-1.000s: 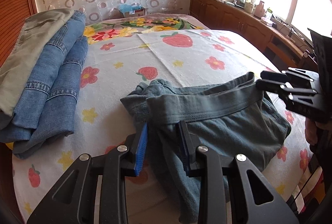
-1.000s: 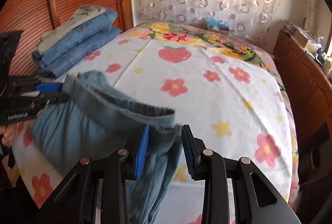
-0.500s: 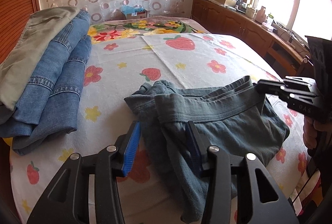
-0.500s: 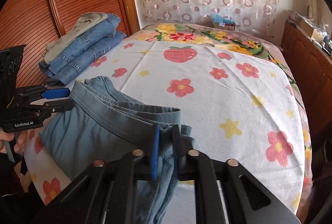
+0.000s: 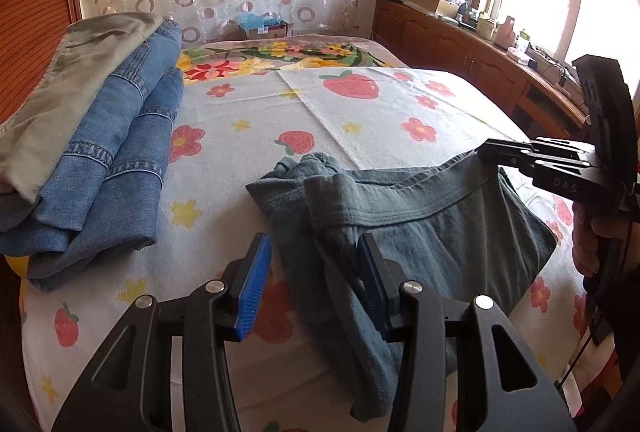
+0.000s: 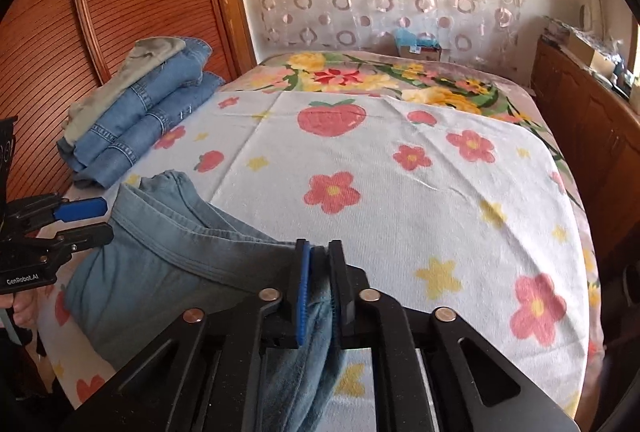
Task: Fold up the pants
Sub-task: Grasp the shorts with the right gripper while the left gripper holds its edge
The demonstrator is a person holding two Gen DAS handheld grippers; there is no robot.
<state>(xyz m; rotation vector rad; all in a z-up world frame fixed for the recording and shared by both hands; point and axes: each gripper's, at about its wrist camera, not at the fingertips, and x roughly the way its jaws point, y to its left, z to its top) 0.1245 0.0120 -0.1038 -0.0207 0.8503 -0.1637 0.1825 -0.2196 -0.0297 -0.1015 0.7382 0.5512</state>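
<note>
A pair of grey-blue pants (image 5: 420,228) lies near the front edge of the bed (image 5: 360,120), on a white cover printed with strawberries and flowers. The cloth looks soft and rumpled, its stitched waistband lifted into a ridge, one end bunched in a heap and the lower part trailing over the edge. The right gripper (image 6: 318,252) is nipped tight on the waistband's end, cloth squeezed between its pads, though its jaws have just eased slightly. The left gripper (image 5: 312,260) stands spread, having just widened, with the bunched end between its fingers and not pinched. Folded jeans (image 5: 116,156) lie stacked at the far left.
</note>
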